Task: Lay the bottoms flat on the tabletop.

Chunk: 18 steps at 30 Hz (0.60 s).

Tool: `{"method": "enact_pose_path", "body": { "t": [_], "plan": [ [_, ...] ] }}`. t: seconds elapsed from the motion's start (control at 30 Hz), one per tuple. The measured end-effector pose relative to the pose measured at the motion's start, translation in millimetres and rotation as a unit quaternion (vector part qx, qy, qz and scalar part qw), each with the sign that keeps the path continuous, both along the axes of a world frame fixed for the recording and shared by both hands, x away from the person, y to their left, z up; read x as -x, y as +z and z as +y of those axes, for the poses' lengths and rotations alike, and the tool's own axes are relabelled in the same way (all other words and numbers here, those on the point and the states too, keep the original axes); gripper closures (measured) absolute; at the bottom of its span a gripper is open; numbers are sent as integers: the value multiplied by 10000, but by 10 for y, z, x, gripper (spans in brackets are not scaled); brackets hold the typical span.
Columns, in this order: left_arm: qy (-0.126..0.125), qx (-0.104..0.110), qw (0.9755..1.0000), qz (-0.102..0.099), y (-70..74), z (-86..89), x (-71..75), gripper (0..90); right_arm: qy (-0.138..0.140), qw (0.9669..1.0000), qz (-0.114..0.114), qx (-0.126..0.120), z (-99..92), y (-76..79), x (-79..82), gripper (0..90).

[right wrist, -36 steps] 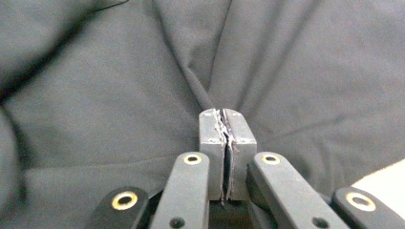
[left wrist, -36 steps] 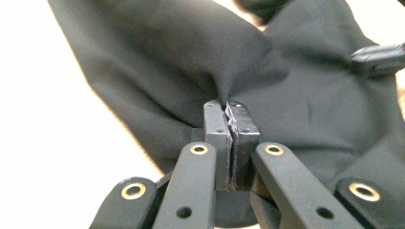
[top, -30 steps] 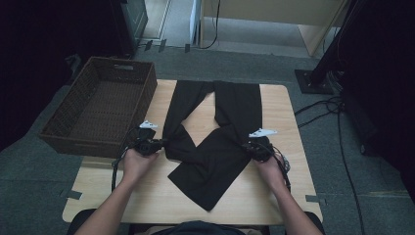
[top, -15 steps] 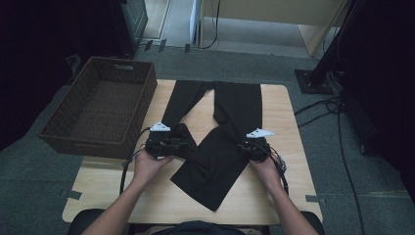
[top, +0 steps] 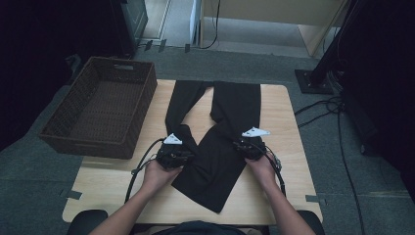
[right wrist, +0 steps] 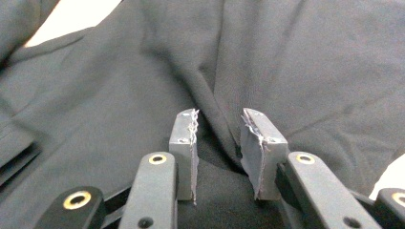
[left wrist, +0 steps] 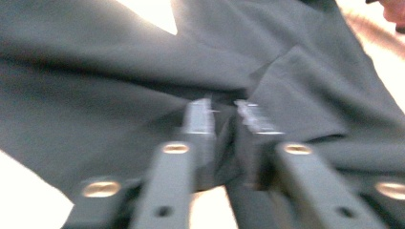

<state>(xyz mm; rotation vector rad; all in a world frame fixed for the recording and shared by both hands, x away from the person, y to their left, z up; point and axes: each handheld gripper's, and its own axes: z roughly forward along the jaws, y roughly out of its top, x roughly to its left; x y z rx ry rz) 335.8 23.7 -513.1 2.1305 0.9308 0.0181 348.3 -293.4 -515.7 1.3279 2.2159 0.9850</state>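
Observation:
Black trousers (top: pixel 230 107) lie on the wooden table (top: pixel 279 127), legs pointing away and the near part folded into a slanting flap (top: pixel 210 176). My left gripper (top: pixel 188 158) is at the flap's left edge. In the left gripper view, which is blurred, its jaws (left wrist: pixel 224 112) have just been closing and stand nearly together, pinching a fold of the trousers (left wrist: pixel 305 90). My right gripper (top: pixel 242 144) rests on the right leg. Its jaws (right wrist: pixel 219 126) have just been opening and stand apart, a ridge of the trousers' cloth (right wrist: pixel 210 86) rising between the pads.
A dark wicker basket (top: pixel 147 98) stands off the table's left side, empty inside. Cables (top: pixel 142 166) trail from both grippers toward the person. Bare wood shows left and right of the trousers. A dark stand base (top: pixel 313 81) and cords lie on the floor at right.
My left gripper moved right and slightly nearer, onto the trousers' left edge. The right gripper stayed almost in place.

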Motion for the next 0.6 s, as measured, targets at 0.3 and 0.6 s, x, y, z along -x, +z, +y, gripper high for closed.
{"method": "enact_pose_path", "body": {
  "t": [0.3, 0.6],
  "plan": [
    [144, 355, 9992, -106, 416, 280, 140, 897, 60, 10000, 12, 15, -6, 7, -55, 694],
    [937, -75, 9955, 104, 433, 936, 364, 883, 41, 10000, 58, 35, -10, 16, -112, 705]
  ]
}}
